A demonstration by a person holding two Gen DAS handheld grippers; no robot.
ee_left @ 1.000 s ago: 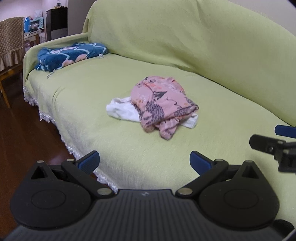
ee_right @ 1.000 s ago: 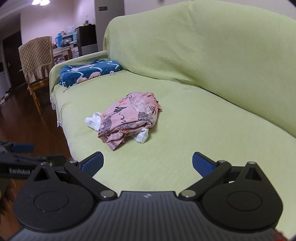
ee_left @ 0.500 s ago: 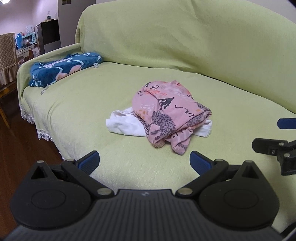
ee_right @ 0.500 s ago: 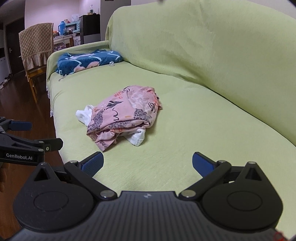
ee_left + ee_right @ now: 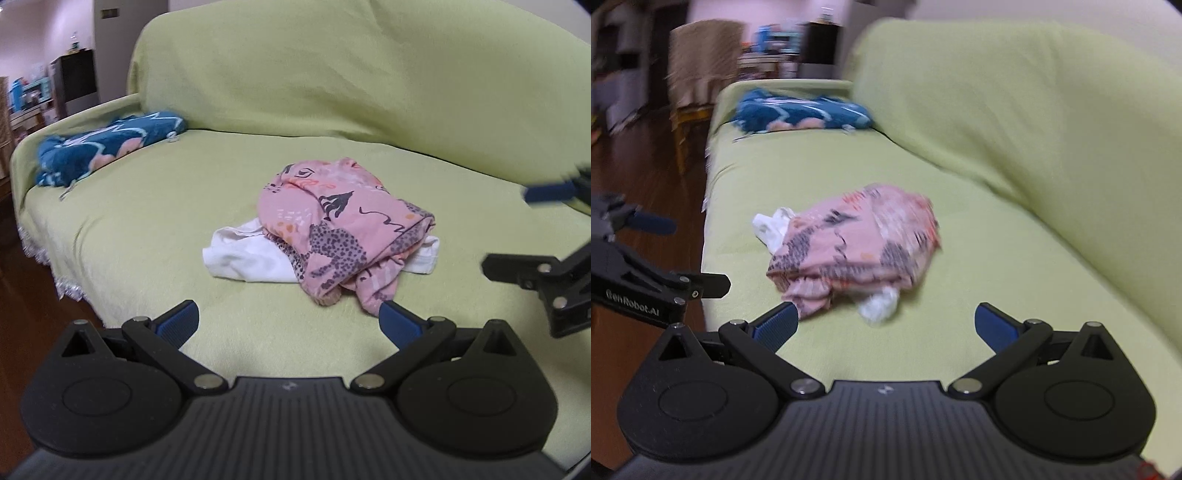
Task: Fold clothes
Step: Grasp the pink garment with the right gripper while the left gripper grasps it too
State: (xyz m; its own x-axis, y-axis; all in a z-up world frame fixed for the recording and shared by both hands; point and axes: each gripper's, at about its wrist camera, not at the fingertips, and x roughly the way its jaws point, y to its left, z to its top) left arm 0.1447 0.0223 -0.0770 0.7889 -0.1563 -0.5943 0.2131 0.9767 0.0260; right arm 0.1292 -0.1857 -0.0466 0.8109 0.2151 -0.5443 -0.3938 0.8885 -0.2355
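The pink garment (image 5: 343,232) is seen bundled over a white one (image 5: 251,254) mid-sofa (image 5: 147,206), straight ahead of both empty, wide-open tools, its near hem just beyond the left tool (image 5: 288,321) and the right tool (image 5: 886,325).

Soft, even indoor light; fisheye bending at the edges

Left wrist view mostly sharp, faint smear at its far sides; right wrist view motion-blurred throughout; shadows weak under the pink garment (image 5: 343,225); no glare.
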